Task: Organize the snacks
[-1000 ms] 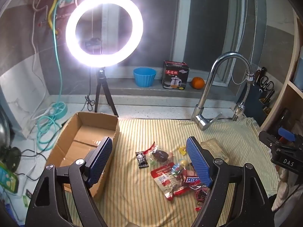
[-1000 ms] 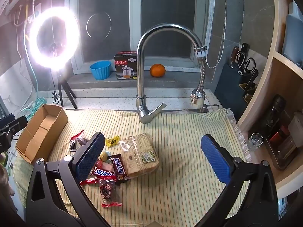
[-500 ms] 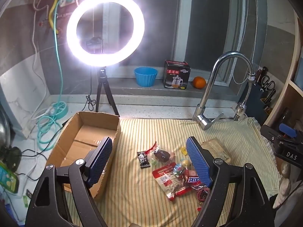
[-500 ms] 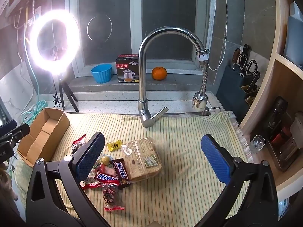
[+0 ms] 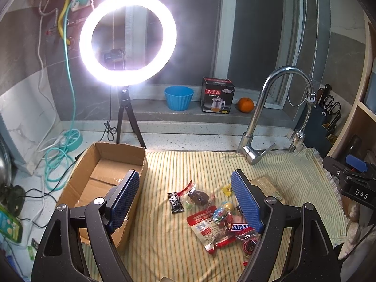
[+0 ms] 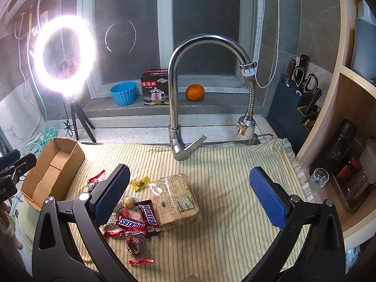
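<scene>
Nothing is sorted yet, as I judge it: the cardboard box (image 5: pixel 105 171) sits bare inside at the left end of the striped cloth (image 6: pixel 235 176), and every snack lies loose in one heap. My left gripper (image 5: pixel 185 199) hangs spread wide above the black packet (image 5: pixel 175 202) and the dark wrapped sweet (image 5: pixel 198 196); my right gripper (image 6: pixel 190 195) is just as wide, holding nothing, over the bread pack (image 6: pixel 175 199) and two Snickers bars (image 6: pixel 138 218). The yellow candy (image 6: pixel 140 183) lies apart. The faucet (image 6: pixel 178 108) stands behind the heap, and the ring light (image 5: pixel 128 38) near the box, neither blocking the way
</scene>
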A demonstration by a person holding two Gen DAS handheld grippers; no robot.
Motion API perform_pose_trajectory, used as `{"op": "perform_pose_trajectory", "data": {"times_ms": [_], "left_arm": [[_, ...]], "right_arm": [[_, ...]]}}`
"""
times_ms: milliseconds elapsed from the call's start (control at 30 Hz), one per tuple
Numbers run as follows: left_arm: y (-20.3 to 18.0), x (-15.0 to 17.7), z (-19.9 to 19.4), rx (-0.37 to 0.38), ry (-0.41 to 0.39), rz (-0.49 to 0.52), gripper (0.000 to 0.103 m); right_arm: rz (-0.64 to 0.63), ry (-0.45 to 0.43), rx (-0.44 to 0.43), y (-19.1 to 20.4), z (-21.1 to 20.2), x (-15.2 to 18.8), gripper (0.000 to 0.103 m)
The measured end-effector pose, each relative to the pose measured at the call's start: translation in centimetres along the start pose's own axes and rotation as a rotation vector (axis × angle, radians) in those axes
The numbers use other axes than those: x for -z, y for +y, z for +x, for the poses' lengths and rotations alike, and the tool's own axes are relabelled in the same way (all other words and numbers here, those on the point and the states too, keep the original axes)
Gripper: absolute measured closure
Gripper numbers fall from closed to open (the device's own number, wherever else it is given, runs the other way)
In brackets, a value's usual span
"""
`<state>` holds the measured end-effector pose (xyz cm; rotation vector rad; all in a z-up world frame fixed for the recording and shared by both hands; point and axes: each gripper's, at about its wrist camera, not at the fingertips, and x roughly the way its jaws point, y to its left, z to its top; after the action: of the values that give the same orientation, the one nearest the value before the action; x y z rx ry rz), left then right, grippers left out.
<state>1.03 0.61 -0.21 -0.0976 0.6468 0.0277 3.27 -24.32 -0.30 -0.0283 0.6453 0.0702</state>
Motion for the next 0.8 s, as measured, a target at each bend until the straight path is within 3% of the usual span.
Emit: {"op": "perform_pose_trajectory", "data": {"times_ms": [800], "left_arm": [[-0.49,0.21,0.08,0.001,-0.002,0.005,0.022]], "right_arm": [[0.003,-0.001,0.006,-0.35,0.20,0.31,0.000]]}}
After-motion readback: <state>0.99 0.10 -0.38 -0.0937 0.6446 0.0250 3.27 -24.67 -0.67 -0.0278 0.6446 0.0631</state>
